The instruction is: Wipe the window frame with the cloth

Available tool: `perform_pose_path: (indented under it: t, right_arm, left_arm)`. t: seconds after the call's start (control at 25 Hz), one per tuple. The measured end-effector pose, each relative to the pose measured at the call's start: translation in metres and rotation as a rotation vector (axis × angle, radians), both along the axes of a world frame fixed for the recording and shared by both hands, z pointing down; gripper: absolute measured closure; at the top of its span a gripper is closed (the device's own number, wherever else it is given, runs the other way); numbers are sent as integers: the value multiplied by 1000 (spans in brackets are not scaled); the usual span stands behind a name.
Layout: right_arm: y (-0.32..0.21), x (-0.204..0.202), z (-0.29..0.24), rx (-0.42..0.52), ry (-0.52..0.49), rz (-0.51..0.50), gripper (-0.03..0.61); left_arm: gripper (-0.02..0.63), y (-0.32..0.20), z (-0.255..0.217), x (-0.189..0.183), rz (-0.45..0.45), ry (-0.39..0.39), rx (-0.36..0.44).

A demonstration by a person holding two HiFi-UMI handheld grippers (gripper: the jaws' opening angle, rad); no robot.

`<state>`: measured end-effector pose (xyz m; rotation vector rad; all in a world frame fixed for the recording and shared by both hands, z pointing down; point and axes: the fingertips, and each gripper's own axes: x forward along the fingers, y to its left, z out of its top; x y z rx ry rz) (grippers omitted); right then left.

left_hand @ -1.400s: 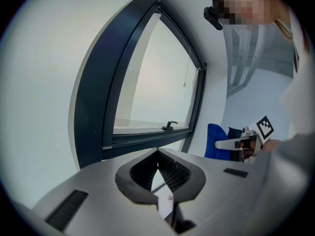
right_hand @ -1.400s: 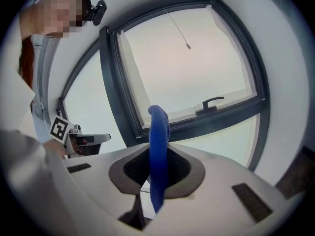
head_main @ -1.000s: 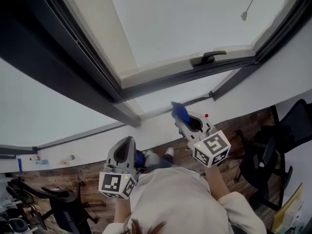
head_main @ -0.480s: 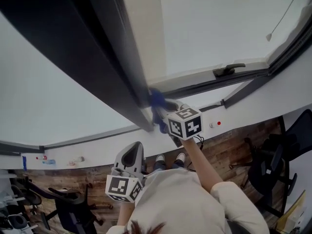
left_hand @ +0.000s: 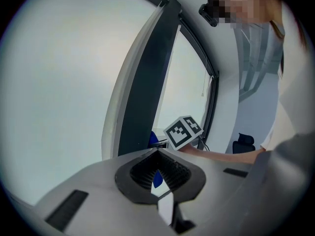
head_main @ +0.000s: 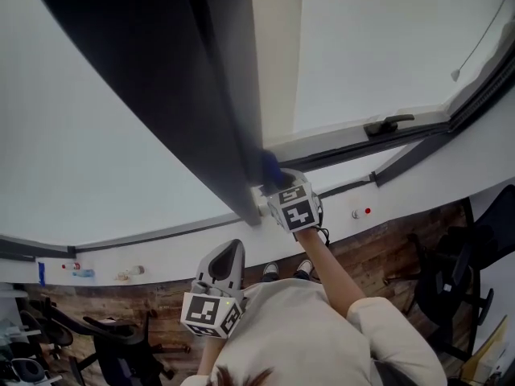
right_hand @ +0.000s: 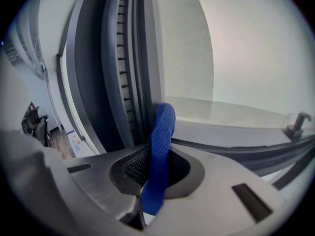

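While left claw (head_main: 229, 252) hangs closed, right claw (head_main: 273, 185) — arm raised — grips cloth (right_hand: 165, 127) against frame (head_main: 217, 95).

Right arm (head_main: 330, 272) reaches upward, right claw (head_main: 272, 183) clamped on the cloth (right_hand: 162, 132); left claw (head_main: 228, 252) held low near the chest, jaws together.

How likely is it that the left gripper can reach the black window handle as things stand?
Probably not: the left gripper sits low by the torso, and the right gripper and forearm cross its path to the black window handle.
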<state>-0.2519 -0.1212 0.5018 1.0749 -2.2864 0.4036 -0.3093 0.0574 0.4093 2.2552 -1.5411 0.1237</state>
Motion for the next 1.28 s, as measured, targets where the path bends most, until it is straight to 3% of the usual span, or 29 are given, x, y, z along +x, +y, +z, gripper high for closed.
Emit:
perform_pose_path:
  t: [0.2,0.44,0.88,1.28]
  right_arm:
    - [-1,-1,1,85,103,-24,529]
    - [-1,5,3,105,59,-9,529]
    - [-5,19,4,140,134,7,529]
    - [-16,45,3,129,123,77,529]
  left_arm:
    - [606,-9,0,7,39,7,3]
    - [604,-10,0,22,77,11,9]
    - [604,-1,3,29,88,28,4]
    - [604,0,6,32,93,30,-8]
